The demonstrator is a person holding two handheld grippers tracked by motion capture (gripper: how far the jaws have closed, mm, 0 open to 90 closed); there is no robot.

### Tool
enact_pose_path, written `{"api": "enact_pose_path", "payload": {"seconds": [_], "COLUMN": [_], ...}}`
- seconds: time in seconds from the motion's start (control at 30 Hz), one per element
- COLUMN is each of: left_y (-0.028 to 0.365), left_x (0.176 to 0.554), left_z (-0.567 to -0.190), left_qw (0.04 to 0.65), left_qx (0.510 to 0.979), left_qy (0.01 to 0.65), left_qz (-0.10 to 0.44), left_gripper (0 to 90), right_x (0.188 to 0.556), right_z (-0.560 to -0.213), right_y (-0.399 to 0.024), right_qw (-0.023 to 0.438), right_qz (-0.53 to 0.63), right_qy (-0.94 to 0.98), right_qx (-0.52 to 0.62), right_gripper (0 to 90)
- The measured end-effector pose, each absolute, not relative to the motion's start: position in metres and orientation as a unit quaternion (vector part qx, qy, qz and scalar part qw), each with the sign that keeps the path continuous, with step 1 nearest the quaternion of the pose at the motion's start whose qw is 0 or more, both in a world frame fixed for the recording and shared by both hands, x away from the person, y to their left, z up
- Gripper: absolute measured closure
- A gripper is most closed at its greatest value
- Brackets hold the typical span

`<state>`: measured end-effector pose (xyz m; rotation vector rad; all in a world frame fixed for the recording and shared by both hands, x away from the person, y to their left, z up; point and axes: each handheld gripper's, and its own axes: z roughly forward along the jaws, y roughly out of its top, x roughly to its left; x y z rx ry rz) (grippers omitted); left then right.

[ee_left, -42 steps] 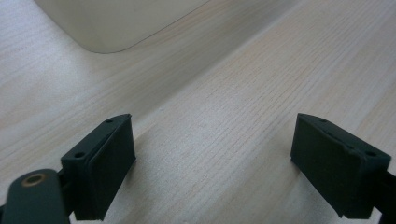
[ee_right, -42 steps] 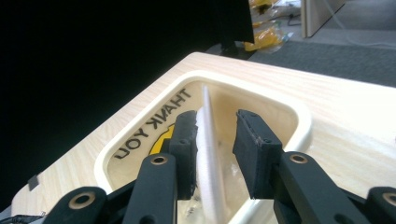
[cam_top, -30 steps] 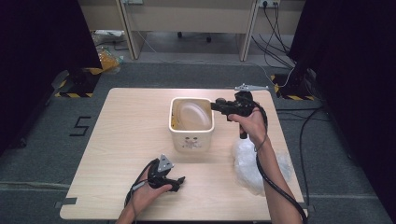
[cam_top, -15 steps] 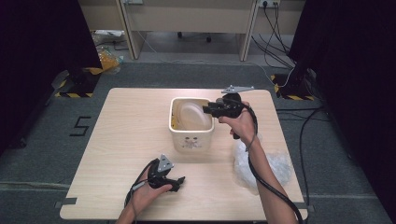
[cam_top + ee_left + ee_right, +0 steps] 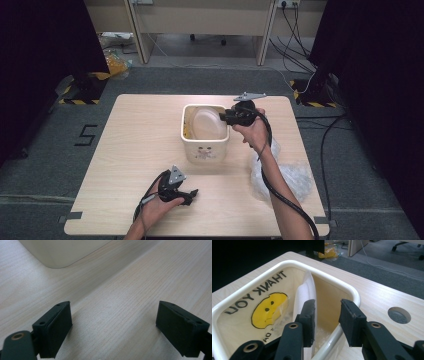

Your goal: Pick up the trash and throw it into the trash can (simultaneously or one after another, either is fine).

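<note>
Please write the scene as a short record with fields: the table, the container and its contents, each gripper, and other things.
table: light wooden table with a round hole in its top
container: cream bin, upright, near the table's middle
contents: white plate standing on edge; bag with a yellow smiley and the words THANK YOU
right gripper: at the bin's rim, jaws partly open, nothing clamped
left gripper: low over bare table, open
other: clear plastic wrap on the table beside the right forearm

A cream bin [image 5: 205, 142] stands mid-table, a white plate [image 5: 305, 293] upright on edge inside.
</note>
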<state>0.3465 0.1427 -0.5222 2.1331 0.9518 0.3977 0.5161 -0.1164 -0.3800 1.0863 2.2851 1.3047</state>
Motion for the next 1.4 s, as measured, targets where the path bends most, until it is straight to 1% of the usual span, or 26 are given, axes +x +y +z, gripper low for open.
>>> {"api": "enact_pose_path", "payload": {"seconds": [0.07, 0.27, 0.4, 0.8, 0.9, 1.4], "left_y": [0.143, 0.143, 0.143, 0.143, 0.143, 0.143], "left_x": [0.347, 0.347, 0.347, 0.347, 0.347, 0.347], "left_z": [-0.522, -0.522, -0.522, -0.522, -0.522, -0.522], "left_qw": [0.376, 0.377, 0.377, 0.378, 0.378, 0.377], "left_qx": [0.835, 0.834, 0.834, 0.833, 0.833, 0.834], "left_qy": [0.371, 0.371, 0.372, 0.372, 0.373, 0.373], "left_qz": [0.155, 0.156, 0.156, 0.156, 0.156, 0.155], "left_gripper": [12.6, 12.6, 12.6, 12.4, 12.4, 12.3], "right_x": [0.514, 0.502, 0.49, 0.46, 0.451, 0.413], "right_z": [-0.378, -0.365, -0.361, -0.379, -0.383, -0.413], "right_y": [-0.118, -0.134, -0.15, -0.187, -0.194, -0.227], "right_qw": [0.145, 0.143, 0.149, 0.16, 0.169, 0.176], "right_qz": [0.46, 0.487, 0.491, 0.479, 0.476, 0.475], "right_qy": [0.791, 0.771, 0.769, 0.769, 0.768, 0.756], "right_qx": [0.377, 0.385, 0.382, 0.392, 0.394, 0.415], "right_gripper": [60.7, 42.2, 37.1, 29.2, 28.6, 26.6]}}
